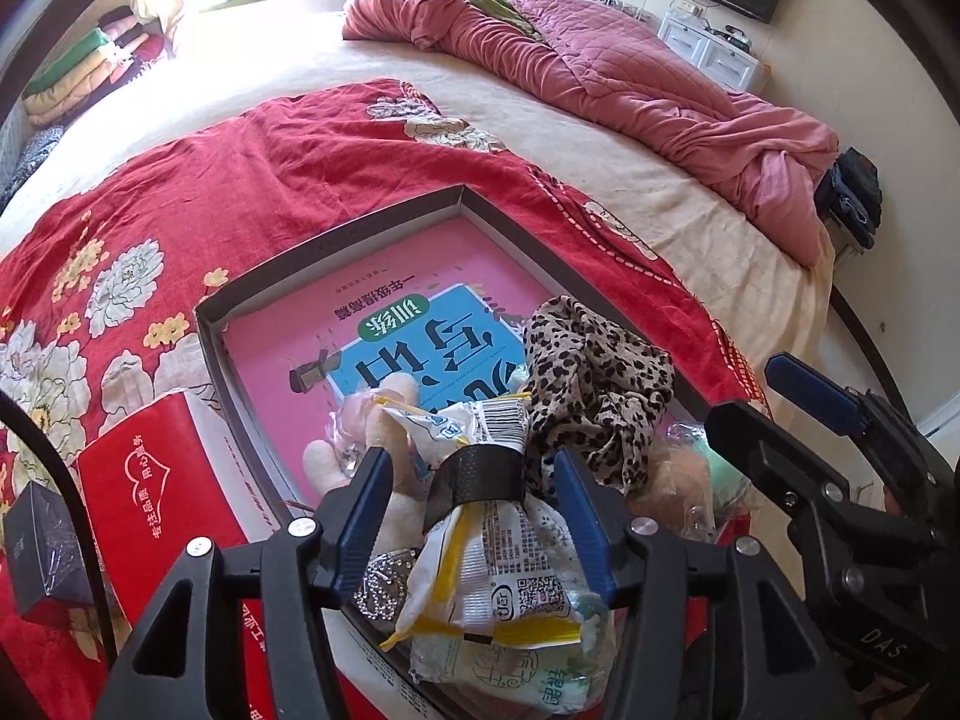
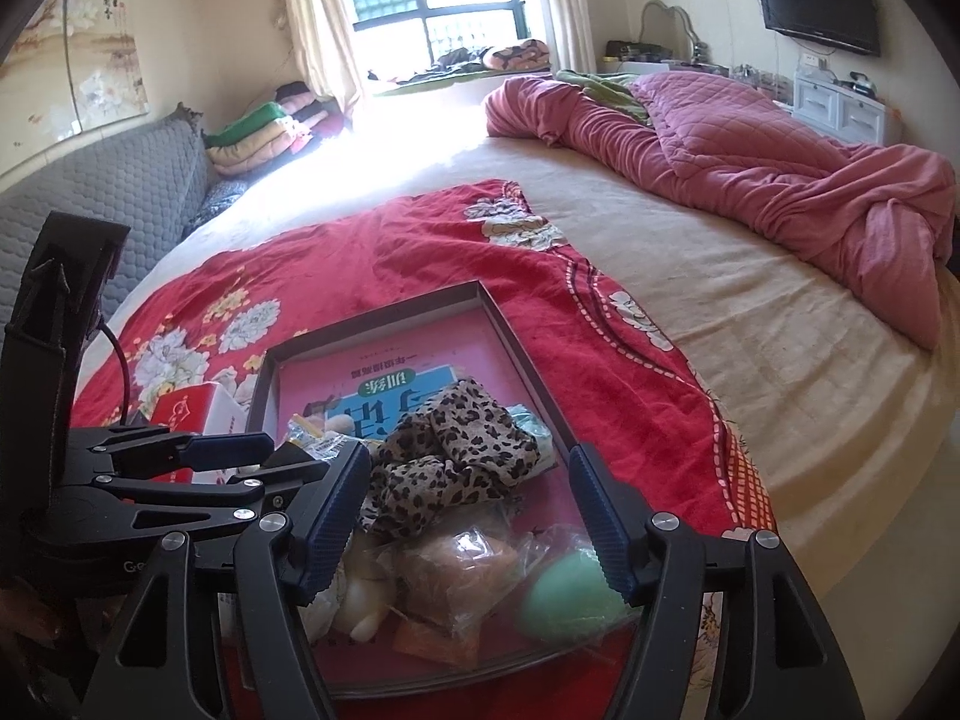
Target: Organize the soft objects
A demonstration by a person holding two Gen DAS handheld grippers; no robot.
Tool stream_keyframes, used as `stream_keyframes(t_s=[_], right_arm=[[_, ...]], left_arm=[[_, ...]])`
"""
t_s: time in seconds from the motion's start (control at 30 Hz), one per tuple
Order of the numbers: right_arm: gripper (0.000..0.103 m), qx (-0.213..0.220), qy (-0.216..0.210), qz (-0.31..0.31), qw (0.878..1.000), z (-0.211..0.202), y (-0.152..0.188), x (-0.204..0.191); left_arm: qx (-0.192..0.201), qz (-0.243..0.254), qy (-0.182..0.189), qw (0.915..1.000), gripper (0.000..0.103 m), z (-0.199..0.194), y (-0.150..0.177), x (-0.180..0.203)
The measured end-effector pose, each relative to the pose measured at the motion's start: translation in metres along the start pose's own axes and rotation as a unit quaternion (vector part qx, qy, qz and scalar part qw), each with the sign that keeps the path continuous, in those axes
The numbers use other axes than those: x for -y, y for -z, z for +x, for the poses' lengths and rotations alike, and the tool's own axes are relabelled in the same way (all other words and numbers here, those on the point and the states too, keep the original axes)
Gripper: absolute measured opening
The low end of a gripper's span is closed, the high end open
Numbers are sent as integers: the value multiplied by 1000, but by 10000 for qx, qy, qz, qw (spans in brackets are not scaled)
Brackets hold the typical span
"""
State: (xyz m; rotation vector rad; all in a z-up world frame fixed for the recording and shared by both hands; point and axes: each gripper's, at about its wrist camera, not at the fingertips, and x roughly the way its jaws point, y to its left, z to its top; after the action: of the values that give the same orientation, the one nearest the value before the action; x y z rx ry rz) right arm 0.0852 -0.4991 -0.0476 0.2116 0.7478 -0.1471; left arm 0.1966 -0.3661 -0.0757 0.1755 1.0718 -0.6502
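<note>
A shallow grey box (image 1: 336, 240) with a pink book (image 1: 390, 300) in it lies on a red floral cloth on the bed. Soft things are piled at its near end: a leopard-print cloth (image 1: 594, 378), a cream plush toy (image 1: 396, 408), a bagged brown item (image 2: 456, 570) and a green ball (image 2: 570, 600). My left gripper (image 1: 474, 462) is open around a white crinkled packet bound with black tape (image 1: 480, 480); its pads do not touch it. My right gripper (image 2: 468, 498) is open and empty above the leopard cloth (image 2: 456, 444) and also shows in the left wrist view (image 1: 804, 390).
A red and white carton (image 1: 156, 480) and a small black box (image 1: 42, 552) sit left of the grey box. A rumpled pink quilt (image 2: 750, 168) lies at the far right of the bed. Folded blankets (image 2: 264, 132) are stacked by the window. A grey padded headboard (image 2: 120, 198) runs along the left.
</note>
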Motion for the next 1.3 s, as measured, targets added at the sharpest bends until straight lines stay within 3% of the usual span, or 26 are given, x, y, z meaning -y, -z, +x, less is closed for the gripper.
stream_keyframes(t_s=[0.73, 0.9, 1.17, 1.3], right_arm=[[73, -273, 415, 90, 9987, 16, 6, -2], [73, -201, 517, 67, 9984, 7, 1, -15], [73, 195, 252, 275, 9991, -35, -18, -48], [73, 451, 17, 685, 9966, -70, -31, -70]], left_arm=[[141, -281, -64, 9995, 71, -11, 8, -22], [357, -440, -156, 9983, 74, -35, 14, -35], [727, -625, -455, 9944, 81, -91, 27, -58], [976, -603, -603, 9916, 81, -130, 34, -68]])
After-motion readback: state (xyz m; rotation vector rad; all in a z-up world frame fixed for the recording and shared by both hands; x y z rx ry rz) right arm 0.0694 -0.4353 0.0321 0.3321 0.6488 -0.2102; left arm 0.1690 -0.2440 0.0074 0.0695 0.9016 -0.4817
